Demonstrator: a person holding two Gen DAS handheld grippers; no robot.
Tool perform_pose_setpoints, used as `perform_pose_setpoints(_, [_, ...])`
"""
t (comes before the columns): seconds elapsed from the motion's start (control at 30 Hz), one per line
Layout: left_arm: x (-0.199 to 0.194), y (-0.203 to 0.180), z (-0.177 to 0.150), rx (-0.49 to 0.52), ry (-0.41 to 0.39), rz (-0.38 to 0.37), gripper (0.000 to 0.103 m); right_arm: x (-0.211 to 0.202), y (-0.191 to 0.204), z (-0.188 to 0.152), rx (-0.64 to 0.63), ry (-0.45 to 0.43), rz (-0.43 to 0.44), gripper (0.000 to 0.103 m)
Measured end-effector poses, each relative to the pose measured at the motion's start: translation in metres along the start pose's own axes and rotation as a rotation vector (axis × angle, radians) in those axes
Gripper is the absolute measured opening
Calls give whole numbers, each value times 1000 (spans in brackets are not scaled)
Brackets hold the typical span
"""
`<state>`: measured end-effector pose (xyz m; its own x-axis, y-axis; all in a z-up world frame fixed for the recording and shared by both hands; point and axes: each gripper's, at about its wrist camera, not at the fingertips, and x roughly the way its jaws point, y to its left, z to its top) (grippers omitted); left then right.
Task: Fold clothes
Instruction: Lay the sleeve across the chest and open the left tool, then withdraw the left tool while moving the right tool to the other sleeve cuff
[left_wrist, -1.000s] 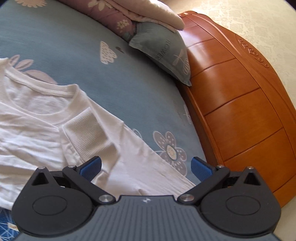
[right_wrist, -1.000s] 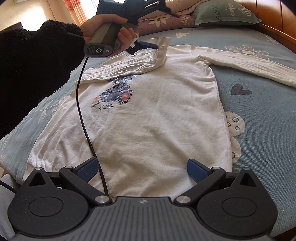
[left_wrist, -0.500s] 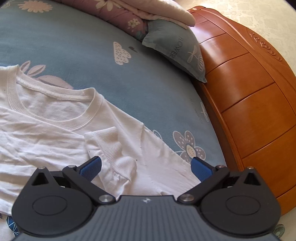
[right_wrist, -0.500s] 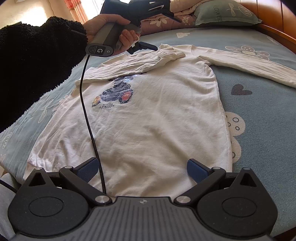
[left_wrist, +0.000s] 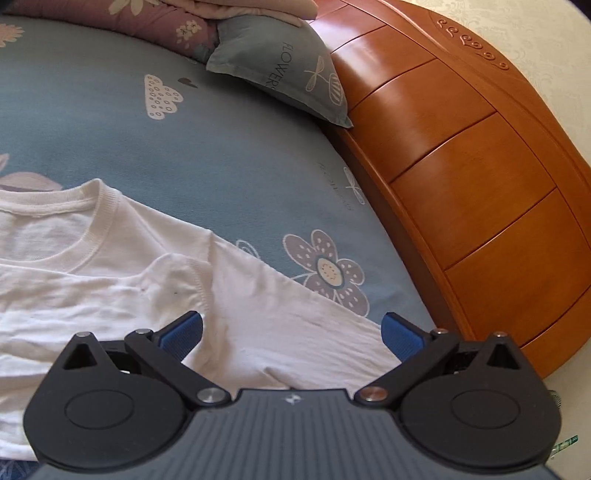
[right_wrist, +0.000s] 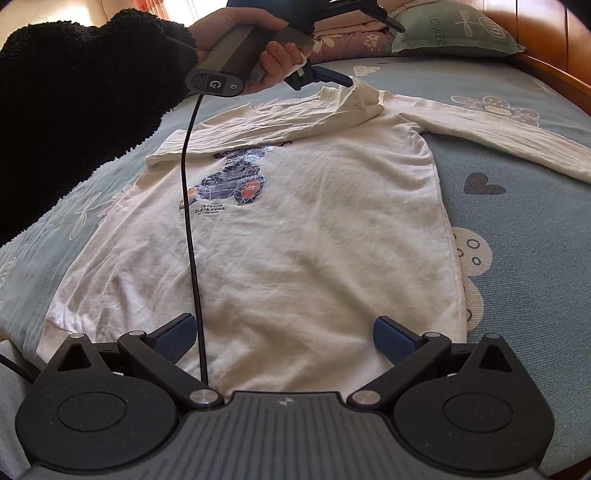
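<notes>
I see a white long-sleeve shirt (right_wrist: 314, 229) lying flat on the bed (right_wrist: 517, 229), front side up. It has a dark picture (right_wrist: 232, 181) on the chest. One sleeve (right_wrist: 258, 122) is folded across the top of the shirt, and its cuff (left_wrist: 177, 273) sits near the collar (left_wrist: 96, 229). The other sleeve (right_wrist: 491, 136) stretches out straight over the blue sheet, toward the wooden bed frame (left_wrist: 461, 177).

My left gripper (left_wrist: 291, 330) hangs just over the shoulder part of the shirt. Its blue fingers (left_wrist: 183, 330) are spread wide apart and hold nothing. In the right camera I see my hand (right_wrist: 258, 48) gripping its handle, above the collar end of the shirt. A black cable (right_wrist: 190, 221) runs down from that handle across the shirt.

My right gripper (right_wrist: 284, 334) is at the bottom hem of the shirt. Its fingers (right_wrist: 391, 338) are wide apart too, with nothing between them.

A gray-green pillow (left_wrist: 284, 77) with a flower print leans by the bed frame, next to a purple flowered one (left_wrist: 122, 22).
</notes>
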<state>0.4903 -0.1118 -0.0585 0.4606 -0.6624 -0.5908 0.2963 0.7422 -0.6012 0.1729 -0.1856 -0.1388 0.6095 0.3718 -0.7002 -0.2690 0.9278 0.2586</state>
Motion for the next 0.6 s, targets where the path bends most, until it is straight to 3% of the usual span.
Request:
perform_pose_setpoints(0.23, [-92, 52, -27, -22, -66, 151, 102, 2, 4, -2, -26, -20, -32, 103])
perform_pose_setpoints(0.43, [-185, 96, -48, -98, -199, 143, 102, 0, 0, 6, 19, 16, -18, 103])
perform_pose_setpoints(0.6, [-212, 139, -38, -180, -283, 140, 102, -15, -11, 26, 79, -13, 69, 103])
